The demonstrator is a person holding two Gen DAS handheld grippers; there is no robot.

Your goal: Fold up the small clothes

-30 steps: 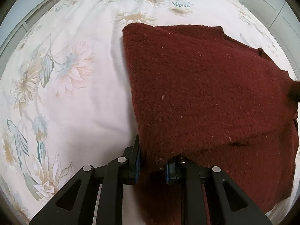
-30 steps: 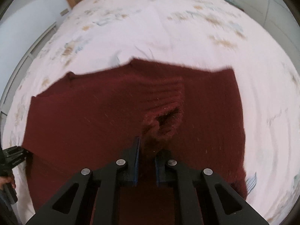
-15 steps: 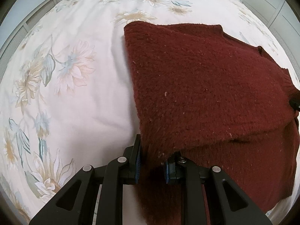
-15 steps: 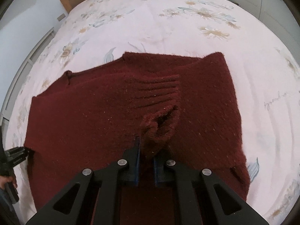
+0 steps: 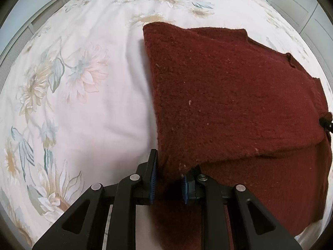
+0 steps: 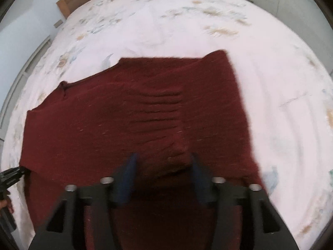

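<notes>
Let your right claw (image 6: 163,175) finish opening so the ribbed cuff (image 6: 164,162) between its jaws drops flat, then lift straight away. Your left claw (image 5: 168,177) is opening a little but pinches the folded corner; hold it steady. The dark red knit sweater (image 5: 229,95) lies fuzzy and thick on the flowered bed (image 5: 83,83).

A bedroom in a home. A wide bed (image 5: 87,108) fills both views, covered with a pale bedspread (image 6: 170,27) printed with large flowers, and a wooden headboard (image 6: 68,5) stands at its far end against a plain wall (image 6: 27,18). Pale panelled cupboard doors (image 5: 291,2) line the wall beside the bed.
</notes>
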